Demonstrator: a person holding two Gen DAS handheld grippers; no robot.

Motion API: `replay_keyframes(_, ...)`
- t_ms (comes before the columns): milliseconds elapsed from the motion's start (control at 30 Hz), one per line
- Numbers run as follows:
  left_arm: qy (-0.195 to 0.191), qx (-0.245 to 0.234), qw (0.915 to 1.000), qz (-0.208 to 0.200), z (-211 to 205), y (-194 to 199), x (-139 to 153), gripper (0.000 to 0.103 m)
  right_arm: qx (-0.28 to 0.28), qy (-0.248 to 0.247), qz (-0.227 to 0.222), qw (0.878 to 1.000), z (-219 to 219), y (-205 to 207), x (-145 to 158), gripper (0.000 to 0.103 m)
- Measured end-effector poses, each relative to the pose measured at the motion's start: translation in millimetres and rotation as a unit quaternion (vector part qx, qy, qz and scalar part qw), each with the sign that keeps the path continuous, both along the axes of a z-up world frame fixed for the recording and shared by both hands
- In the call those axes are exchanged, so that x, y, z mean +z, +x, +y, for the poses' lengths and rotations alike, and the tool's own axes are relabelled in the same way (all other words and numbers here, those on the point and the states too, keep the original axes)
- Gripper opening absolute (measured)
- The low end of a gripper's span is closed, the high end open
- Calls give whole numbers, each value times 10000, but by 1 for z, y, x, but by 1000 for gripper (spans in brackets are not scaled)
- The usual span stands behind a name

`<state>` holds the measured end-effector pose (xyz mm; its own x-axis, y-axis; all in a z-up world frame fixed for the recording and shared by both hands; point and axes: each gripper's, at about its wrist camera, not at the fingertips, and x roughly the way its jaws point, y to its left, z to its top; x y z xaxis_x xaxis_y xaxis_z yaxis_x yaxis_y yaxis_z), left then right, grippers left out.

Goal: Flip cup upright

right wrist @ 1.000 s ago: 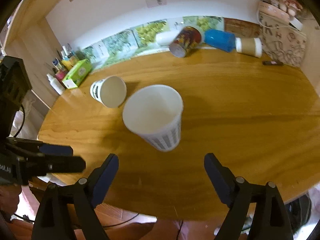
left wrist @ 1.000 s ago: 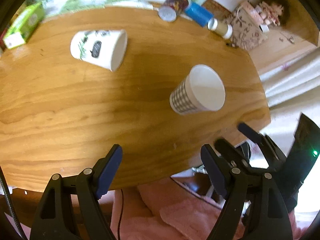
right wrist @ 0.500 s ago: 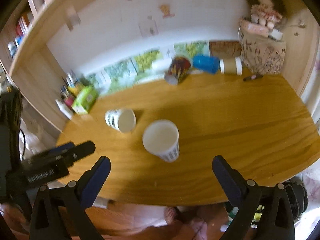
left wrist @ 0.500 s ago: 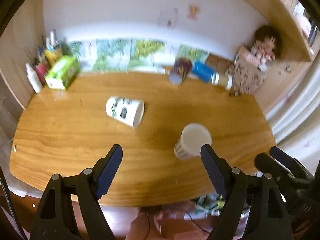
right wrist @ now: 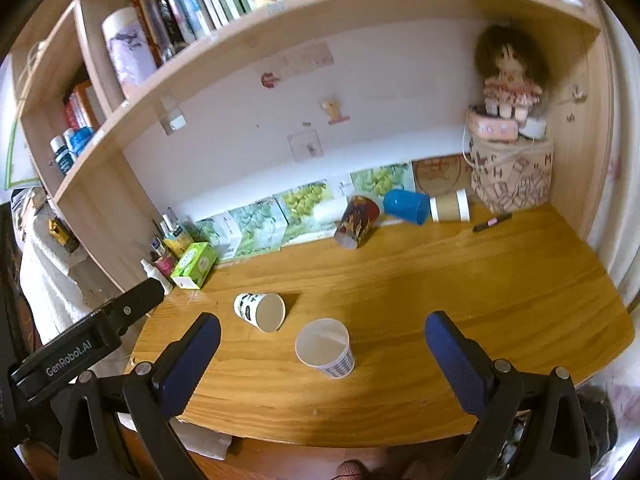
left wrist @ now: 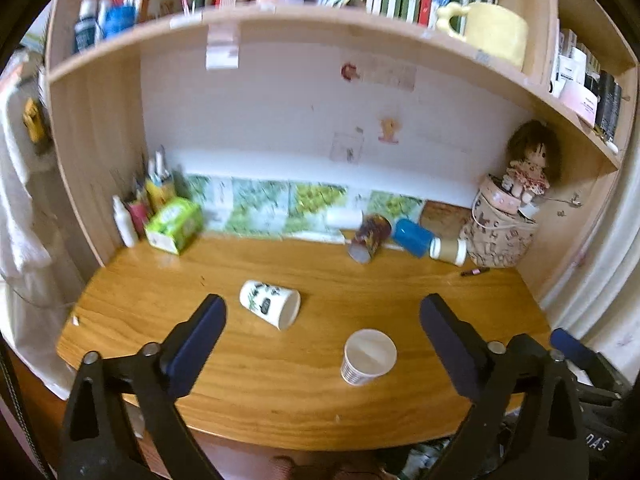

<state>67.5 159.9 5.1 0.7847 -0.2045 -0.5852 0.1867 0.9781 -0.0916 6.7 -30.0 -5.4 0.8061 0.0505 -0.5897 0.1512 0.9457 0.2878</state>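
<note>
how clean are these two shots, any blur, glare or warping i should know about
Left wrist view: heavy fisheye bends the shelf into an arc, slight softness at the back, green box smeared, checked cup fairly sharp. Right wrist view: same bowing, dark corners, a soft shadow band across the desk behind the printed cup, no harsh glare.

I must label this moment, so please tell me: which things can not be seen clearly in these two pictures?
- Printed cup lying on its side: the print is too small to read in either view.
- Checked cup: its base is hidden by its own wall in both views.
- Dark pen near the bag: too small to identify exactly.
- Books on the shelf: cut off by the top edge, titles blurred.
- Table front: partly hidden by the gripper fingers.
</note>
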Motion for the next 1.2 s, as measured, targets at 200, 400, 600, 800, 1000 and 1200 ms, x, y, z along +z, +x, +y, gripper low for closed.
replay_keyframes(200,336,297,9986,-285,-6,-15,5,102,-45,-229,-258,9994,-1,-13,7,102)
replay_keyframes(400,457,494,9960,-580,-9,-25,6,102,-44,-308,-432,9986,-3,-16,5,102)
replay_keyframes(600,524,652,9943,-667,-6,-24,7,102,19,-293,-492,9984,-3,-11,2,102)
replay_keyframes(800,542,716,9934,-714,-7,-22,6,102,117,-296,-597,9977,-1,-8,3,102)
replay_keyframes(1000,542,599,9937,-782,-12,-20,6,102,93,-282,-633,9976,-2,-6,4,102)
replay_keyframes(1200,513,460,9942,-832,-17,-16,7,102,-11,-276,-627,9976,-7,-5,4,102)
